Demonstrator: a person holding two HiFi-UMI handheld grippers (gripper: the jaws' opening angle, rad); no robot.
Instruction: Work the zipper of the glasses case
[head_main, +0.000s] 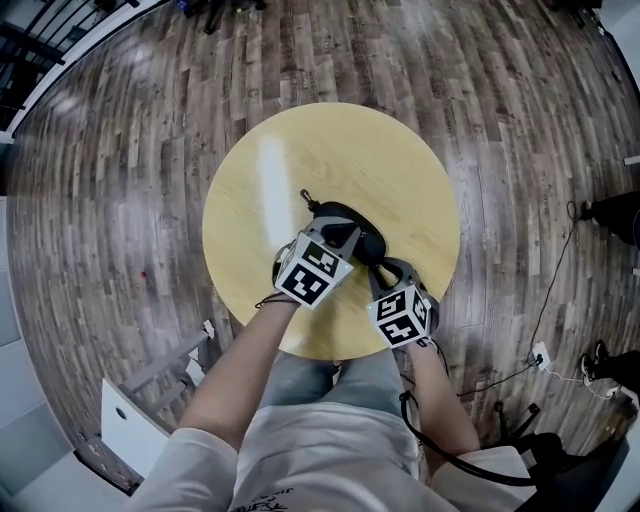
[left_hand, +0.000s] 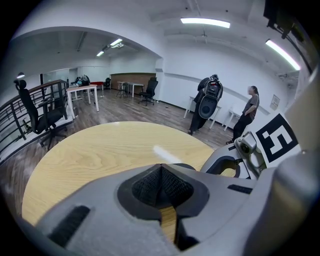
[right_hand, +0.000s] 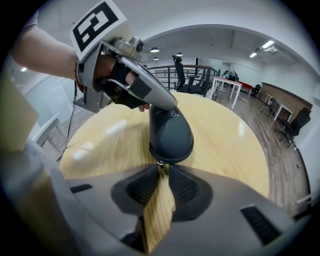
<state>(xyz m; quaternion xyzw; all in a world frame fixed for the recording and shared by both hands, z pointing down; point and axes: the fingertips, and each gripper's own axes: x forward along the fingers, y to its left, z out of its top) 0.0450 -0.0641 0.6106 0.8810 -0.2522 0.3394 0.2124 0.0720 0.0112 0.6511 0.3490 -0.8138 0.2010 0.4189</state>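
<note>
My left gripper (head_main: 338, 222) comes onto the round wooden table (head_main: 300, 150) from 7 o'clock and my right gripper (head_main: 378, 268) from 5 o'clock. They meet over the dark glasses case (head_main: 366, 242), which lies just off the table's middle toward 4 o'clock.

In the right gripper view the case (right_hand: 170, 132) stretches away from me toward 12 o'clock, its rounded near end just above my jaws. My right gripper (right_hand: 161, 168) has its 2 jaws pressed almost together, pinching the small metal zipper pull (right_hand: 160, 164) at that near end. At the case's far end, toward 11 o'clock, my left gripper (right_hand: 159, 102) bears down on top of it.

In the left gripper view the left gripper (left_hand: 161, 169) has its 2 jaws pressed together at the tips. I cannot tell whether anything is caught between them. A dark rim of the case (left_hand: 186, 165) shows just past them, and my right gripper (left_hand: 239, 161) sits at 3 o'clock.
</note>
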